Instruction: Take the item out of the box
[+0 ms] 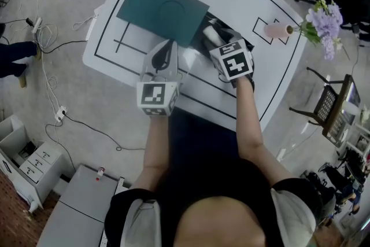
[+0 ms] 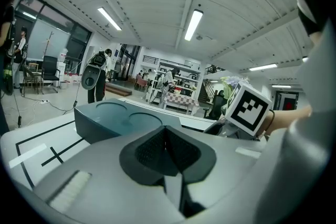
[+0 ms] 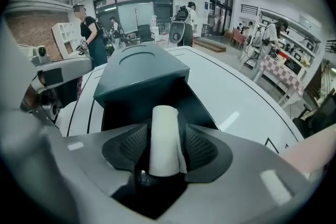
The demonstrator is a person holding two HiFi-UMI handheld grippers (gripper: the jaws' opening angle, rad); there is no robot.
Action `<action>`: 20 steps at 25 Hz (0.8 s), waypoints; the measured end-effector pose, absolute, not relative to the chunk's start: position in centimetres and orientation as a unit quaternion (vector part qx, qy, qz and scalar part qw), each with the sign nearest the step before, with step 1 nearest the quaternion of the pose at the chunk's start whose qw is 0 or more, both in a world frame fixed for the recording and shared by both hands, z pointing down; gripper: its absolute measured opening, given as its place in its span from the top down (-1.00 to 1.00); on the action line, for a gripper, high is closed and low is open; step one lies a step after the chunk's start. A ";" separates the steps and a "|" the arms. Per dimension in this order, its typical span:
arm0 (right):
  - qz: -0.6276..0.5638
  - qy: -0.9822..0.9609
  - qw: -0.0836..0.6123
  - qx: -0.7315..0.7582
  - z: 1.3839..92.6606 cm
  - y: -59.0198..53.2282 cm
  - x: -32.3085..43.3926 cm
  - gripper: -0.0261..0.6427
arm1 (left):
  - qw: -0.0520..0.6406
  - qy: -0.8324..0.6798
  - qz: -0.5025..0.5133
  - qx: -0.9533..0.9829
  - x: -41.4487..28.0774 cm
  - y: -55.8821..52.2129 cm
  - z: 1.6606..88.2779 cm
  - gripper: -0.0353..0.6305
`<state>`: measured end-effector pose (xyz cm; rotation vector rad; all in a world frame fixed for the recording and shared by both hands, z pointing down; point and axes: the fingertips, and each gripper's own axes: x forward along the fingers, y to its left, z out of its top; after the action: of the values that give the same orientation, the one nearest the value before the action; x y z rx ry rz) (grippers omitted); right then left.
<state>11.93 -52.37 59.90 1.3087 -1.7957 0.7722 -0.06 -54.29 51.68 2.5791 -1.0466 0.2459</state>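
The right hand-held gripper (image 3: 168, 147) points steeply down into the box (image 3: 142, 73). Its jaws stand wide apart, with the white roll (image 3: 164, 134) upright between them, and the pads do not clearly press on it. The roll stands in the dark open part of the box, in front of the teal lid. The left hand-held gripper (image 2: 167, 152) has its jaws together and empty, just beside the box. The box rests on the white, black-lined worktop (image 3: 226, 92).
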 end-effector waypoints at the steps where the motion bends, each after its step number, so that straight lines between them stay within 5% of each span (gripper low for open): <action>1: 0.305 -0.704 0.386 0.512 60.1 -52.3 12.0 0.23 | 0.173 -0.370 0.087 0.909 -0.1 -54.3 51.8 0.87; 14: 0.322 -0.705 0.378 0.506 60.4 -52.3 11.8 0.27 | 0.165 -0.375 0.091 0.908 -0.1 -54.3 51.1 0.87; 20: 0.317 -0.709 0.392 0.493 60.3 -52.0 11.1 0.46 | 0.160 -0.379 0.092 0.907 -0.4 -53.9 50.6 0.87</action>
<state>11.13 -52.04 60.34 1.2521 -1.8003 0.8040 -0.41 -53.86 50.64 2.5915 -1.0819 0.2634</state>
